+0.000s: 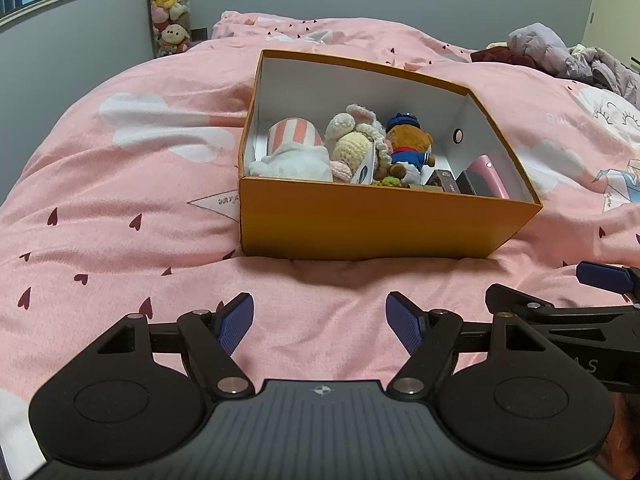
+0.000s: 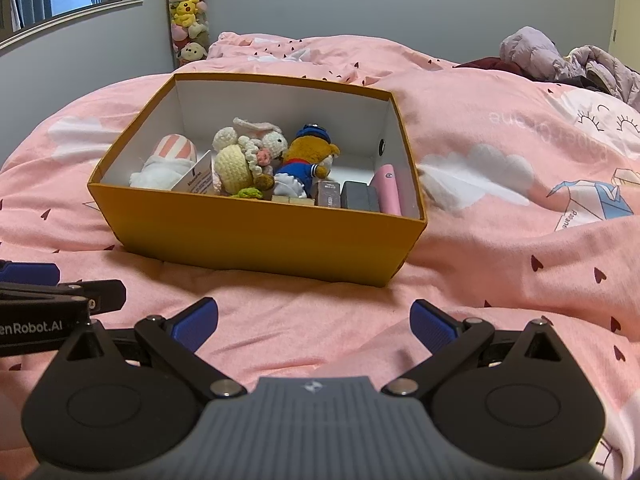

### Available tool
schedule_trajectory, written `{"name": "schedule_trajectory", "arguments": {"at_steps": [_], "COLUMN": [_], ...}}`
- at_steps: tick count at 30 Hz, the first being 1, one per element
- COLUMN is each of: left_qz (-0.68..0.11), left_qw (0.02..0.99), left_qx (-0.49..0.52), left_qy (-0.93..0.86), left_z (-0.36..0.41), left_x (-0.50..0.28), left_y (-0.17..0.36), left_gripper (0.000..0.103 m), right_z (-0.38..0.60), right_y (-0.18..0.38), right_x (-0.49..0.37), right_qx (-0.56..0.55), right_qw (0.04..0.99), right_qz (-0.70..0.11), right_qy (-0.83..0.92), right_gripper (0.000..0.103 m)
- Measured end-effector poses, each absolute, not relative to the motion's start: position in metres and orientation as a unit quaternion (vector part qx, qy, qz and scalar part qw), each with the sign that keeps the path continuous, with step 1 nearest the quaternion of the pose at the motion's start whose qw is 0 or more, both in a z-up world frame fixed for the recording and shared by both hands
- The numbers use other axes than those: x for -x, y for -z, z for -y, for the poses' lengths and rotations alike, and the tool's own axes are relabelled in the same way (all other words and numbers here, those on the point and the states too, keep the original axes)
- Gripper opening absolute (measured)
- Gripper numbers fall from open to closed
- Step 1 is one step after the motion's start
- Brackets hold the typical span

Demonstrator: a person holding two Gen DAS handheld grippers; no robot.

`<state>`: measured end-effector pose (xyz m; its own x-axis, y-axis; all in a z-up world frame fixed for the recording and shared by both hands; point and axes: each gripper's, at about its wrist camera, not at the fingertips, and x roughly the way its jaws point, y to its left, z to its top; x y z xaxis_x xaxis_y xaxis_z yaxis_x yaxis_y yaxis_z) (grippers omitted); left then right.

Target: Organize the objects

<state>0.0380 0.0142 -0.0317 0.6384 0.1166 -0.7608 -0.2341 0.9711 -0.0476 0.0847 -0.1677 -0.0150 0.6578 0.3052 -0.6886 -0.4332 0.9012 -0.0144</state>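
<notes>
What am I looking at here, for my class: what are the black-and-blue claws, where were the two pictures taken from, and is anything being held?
Each claw is a hand-held gripper with a camera behind its two fingers; a person carries one in each hand. One picture looks along the left gripper, the other along the right gripper. Both are open and hold nothing. Ahead, on a pink bedspread, sits an orange box containing a brown bear, a crocheted bunny and a pink case.

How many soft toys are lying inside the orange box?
3, perhaps more hidden below. The white one with the pink-striped part lies at the left, the crocheted rabbit doll in the middle, the brown bear in blue right of it.
</notes>
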Motion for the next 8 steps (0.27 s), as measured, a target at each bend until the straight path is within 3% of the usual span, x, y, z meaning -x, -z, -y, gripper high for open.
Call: {"name": "schedule_trajectory", "arguments": {"at_steps": [8], "left_qz": [-0.413], "left_qw": [0.903], "left_qx": [0.07], "left_qy": [-0.095], "left_z": [-0.0138], "left_x": [-0.0373], "left_y": [0.0317], "left_gripper": [0.086], "right_z": [0.1685], "right_y": [0.0154], "right_x": [-0.085], "right_qx": [0.089], "right_qw": [0.906], "right_qz": [-0.361], "right_qy": [-0.203], "right_gripper": [0.102]}}
